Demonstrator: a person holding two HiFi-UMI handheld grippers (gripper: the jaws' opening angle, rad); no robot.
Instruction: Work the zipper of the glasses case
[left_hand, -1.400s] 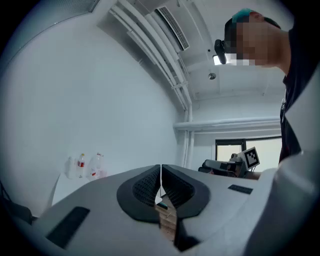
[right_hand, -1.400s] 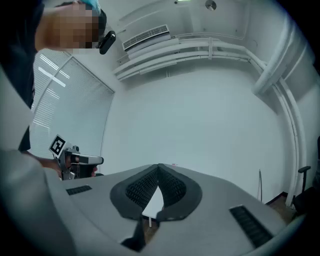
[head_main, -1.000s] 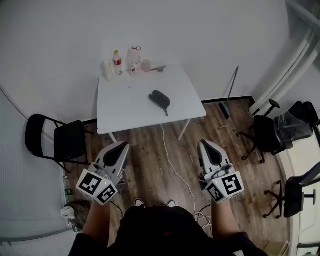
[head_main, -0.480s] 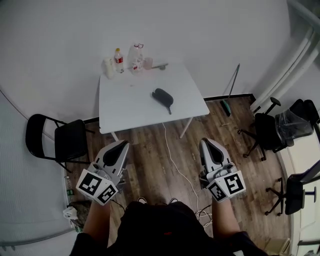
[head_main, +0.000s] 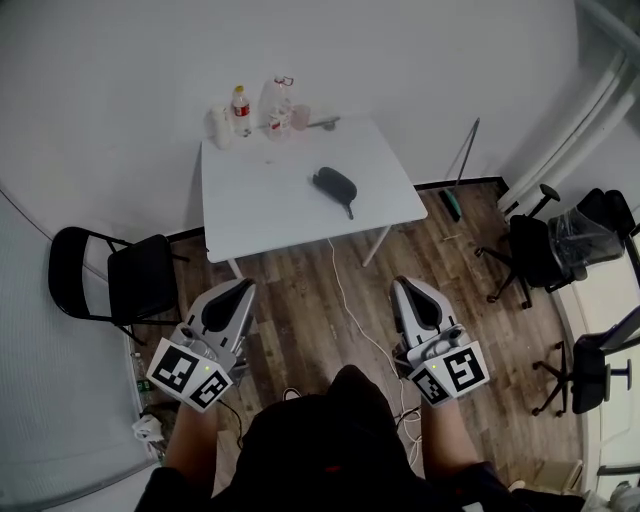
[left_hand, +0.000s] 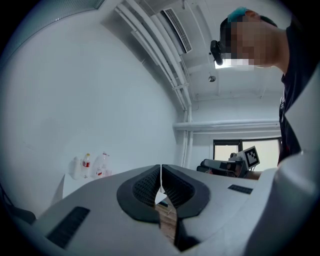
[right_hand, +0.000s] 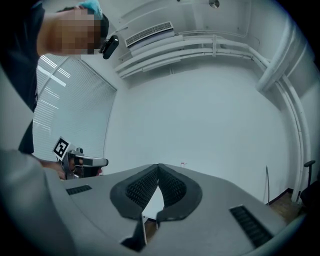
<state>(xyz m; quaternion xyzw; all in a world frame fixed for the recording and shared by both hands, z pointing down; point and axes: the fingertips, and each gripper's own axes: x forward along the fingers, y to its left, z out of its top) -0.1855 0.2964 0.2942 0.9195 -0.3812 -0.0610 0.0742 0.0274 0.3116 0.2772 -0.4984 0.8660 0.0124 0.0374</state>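
Black glasses case (head_main: 334, 184) on table (head_main: 262, 195) | left claw (head_main: 243, 288) closed | right claw (head_main: 402, 286) closed

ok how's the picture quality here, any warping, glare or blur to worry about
Head view: soft even light and sharp, the glasses case clear on the table, with only mild bending at the edges. Left gripper view: strong fisheye and dark corners, a bright window at the right but no real glare. Right gripper view: same fisheye curve and flat light, the pipes bowed along the ceiling.
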